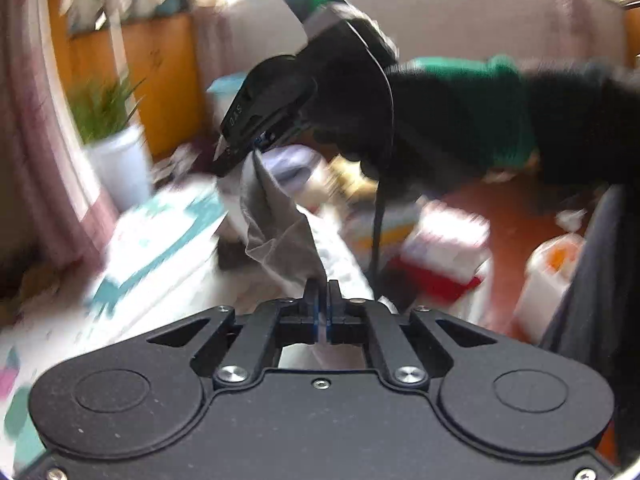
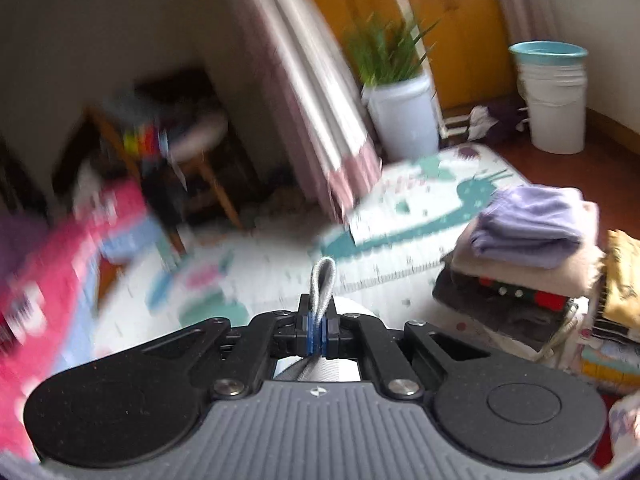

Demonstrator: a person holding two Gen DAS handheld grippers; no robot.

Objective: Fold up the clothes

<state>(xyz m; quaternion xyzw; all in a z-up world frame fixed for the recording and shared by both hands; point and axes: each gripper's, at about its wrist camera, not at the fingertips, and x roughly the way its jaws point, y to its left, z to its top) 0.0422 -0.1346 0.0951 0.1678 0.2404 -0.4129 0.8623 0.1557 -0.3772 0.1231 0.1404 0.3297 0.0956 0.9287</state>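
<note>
A grey garment (image 1: pixel 276 224) hangs stretched in the air between my two grippers. My left gripper (image 1: pixel 322 286) is shut on one edge of it. In the left wrist view my right gripper (image 1: pixel 250 146) sits ahead and higher, shut on the other end, held by a black-gloved hand (image 1: pixel 352 108). In the right wrist view my right gripper (image 2: pixel 319 312) is shut on a grey fold of the garment (image 2: pixel 323 284) that sticks up between the fingers. The views are motion-blurred.
A patterned white-and-teal play mat (image 2: pixel 400 216) covers the floor. A stack of folded clothes (image 2: pixel 524 248) stands at the right. A potted plant (image 2: pixel 400 92), a white bucket (image 2: pixel 554 96), a curtain (image 2: pixel 320 92), a wooden stool (image 2: pixel 192 152) and pink fabric (image 2: pixel 52 264) surround it.
</note>
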